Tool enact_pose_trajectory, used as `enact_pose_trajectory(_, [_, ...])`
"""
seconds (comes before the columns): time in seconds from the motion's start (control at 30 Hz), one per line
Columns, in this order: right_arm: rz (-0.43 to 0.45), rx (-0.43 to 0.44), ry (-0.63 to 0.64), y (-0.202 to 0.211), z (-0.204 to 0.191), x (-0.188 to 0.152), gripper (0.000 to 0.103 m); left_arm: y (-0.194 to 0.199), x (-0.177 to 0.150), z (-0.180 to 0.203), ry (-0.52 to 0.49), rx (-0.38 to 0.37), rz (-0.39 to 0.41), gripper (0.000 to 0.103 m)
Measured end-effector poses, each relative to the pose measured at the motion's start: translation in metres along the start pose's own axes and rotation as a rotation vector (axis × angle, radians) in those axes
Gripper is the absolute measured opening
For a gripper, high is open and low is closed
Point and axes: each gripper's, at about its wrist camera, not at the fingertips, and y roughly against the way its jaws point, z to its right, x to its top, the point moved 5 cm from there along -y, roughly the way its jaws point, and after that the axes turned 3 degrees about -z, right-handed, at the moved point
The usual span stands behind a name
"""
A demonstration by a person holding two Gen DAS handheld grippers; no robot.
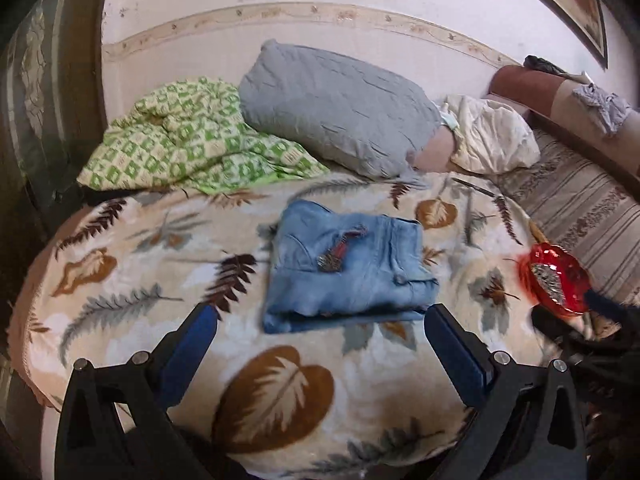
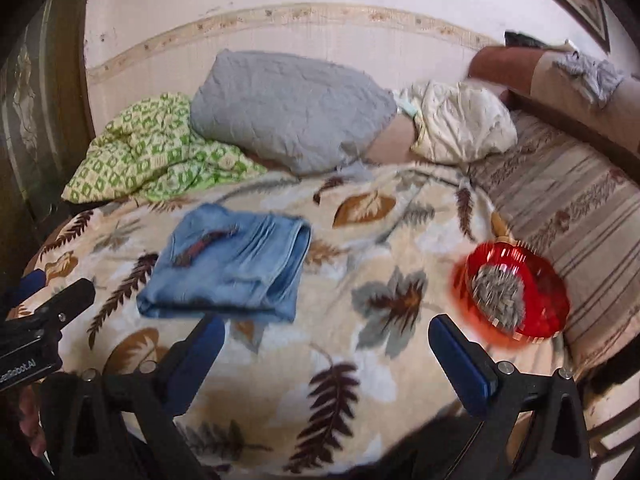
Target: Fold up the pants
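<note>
Folded blue pants (image 1: 346, 268) are lying mid-blanket (image 1: 280, 392). A grey pillow (image 1: 340, 116) and green checked quilt (image 1: 192, 140) are sitting behind; a red bowl (image 2: 516, 292), possibly holding seeds, is sitting to the right. Left gripper (image 1: 320, 328) and right gripper (image 2: 326, 344) are hovering nearside, angled down, jaws spread wide, gripping nothing.

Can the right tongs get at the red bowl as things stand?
Probably yes. The right tongs stand open and empty, and the red bowl sits just ahead to their right on the leaf-print blanket, with only bare blanket between. The folded jeans lie off to the left.
</note>
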Motion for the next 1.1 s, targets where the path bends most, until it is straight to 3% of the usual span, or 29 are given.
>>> enact_pose_trajectory(1.1, [0.001, 0.007, -0.01, 0.0041, -0.0021, -0.0015, 0.103, -0.0005, -0.0057, -0.003, 0.012, 0.028, -0.02, 0.103])
